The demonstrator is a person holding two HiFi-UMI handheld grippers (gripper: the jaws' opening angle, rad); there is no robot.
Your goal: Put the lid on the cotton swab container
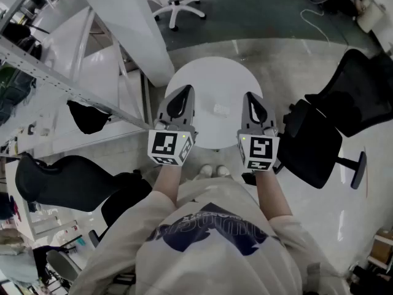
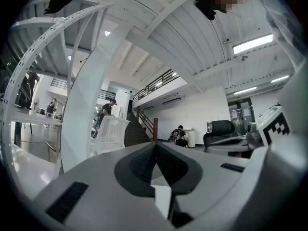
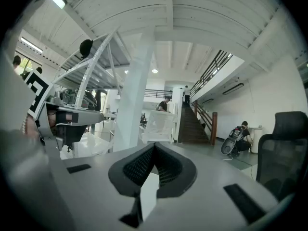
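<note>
In the head view my left gripper (image 1: 184,92) and right gripper (image 1: 252,98) are held side by side above a small round white table (image 1: 209,78). Both are shut with nothing between the jaws. A small pale object (image 1: 220,109), too small to identify, lies on the table between them. The left gripper view shows its gripper (image 2: 155,147) with the jaws pressed together, pointing level into the room. So does the right gripper view, where that gripper (image 3: 154,147) is likewise empty. No container or lid shows in either gripper view.
A black office chair (image 1: 319,140) stands close on the right of the table and another black chair (image 1: 67,180) at the lower left. A white metal rack (image 1: 73,72) and slanted column (image 1: 132,23) stand on the left. People are far off (image 2: 107,110).
</note>
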